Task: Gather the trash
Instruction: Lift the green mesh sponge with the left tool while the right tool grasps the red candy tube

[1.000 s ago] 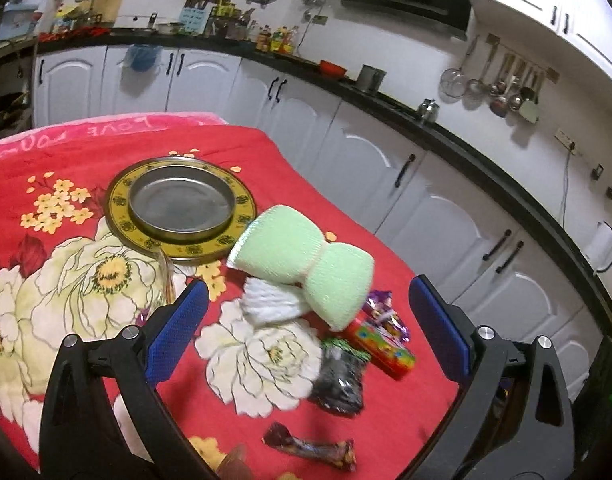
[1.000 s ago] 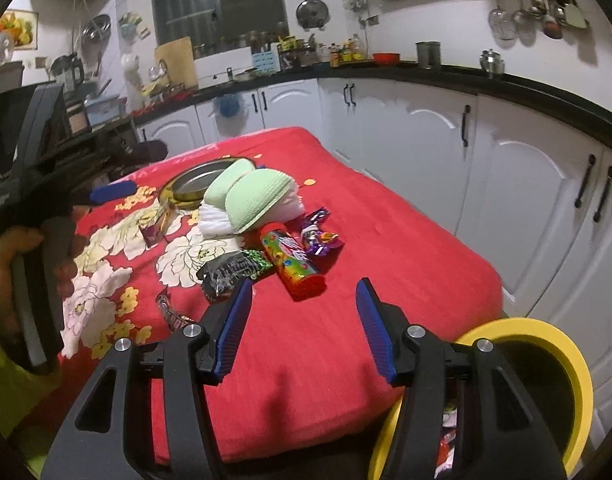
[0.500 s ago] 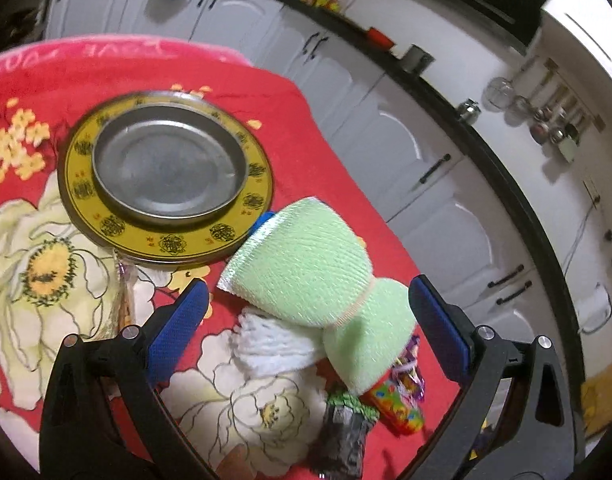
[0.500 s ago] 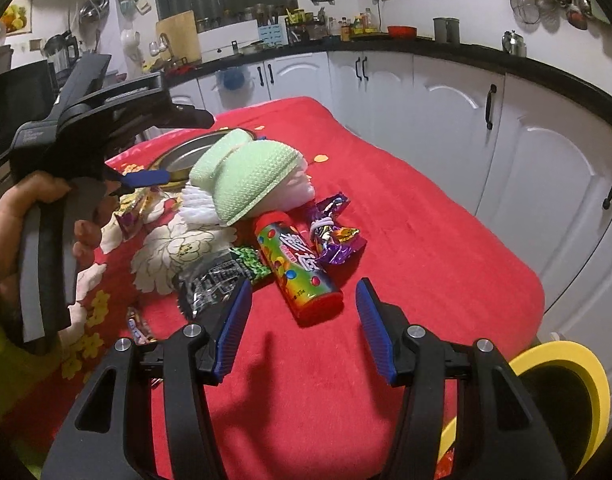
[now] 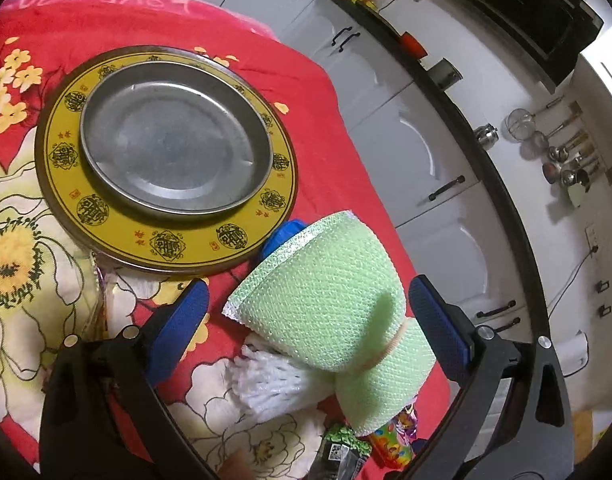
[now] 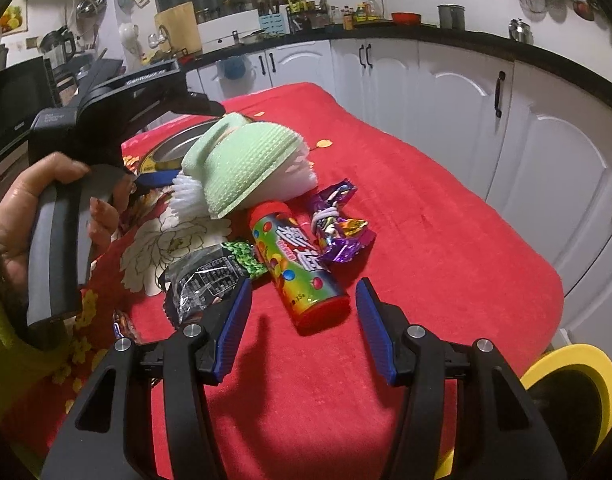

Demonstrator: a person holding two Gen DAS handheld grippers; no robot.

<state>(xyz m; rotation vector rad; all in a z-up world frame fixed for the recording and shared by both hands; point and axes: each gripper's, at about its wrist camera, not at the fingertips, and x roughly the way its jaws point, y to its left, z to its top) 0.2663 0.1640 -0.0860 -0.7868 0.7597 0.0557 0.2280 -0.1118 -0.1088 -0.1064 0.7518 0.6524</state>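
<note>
A green foam wrap (image 5: pixel 330 304) tied with a rubber band lies on the red cloth, over white foam netting (image 5: pixel 273 380). My left gripper (image 5: pixel 306 316) is open and straddles the green wrap from above; it also shows in the right wrist view (image 6: pixel 153 178). A colourful candy tube (image 6: pixel 297 264), a purple wrapper (image 6: pixel 338 224) and a black-and-green wrapper (image 6: pixel 209 276) lie beside it. My right gripper (image 6: pixel 301 320) is open, its fingers either side of the tube's near red end.
A steel dish on a yellow plate (image 5: pixel 165 248) sits behind the trash. A blue object (image 5: pixel 281 236) peeks from under the green wrap. A yellow-rimmed bin (image 6: pixel 578 396) stands below the table's right edge. White kitchen cabinets (image 6: pixel 446 92) run behind.
My left gripper has moved forward and down over the green foam wrap. My right gripper has moved closer to the candy tube. Both stay open.
</note>
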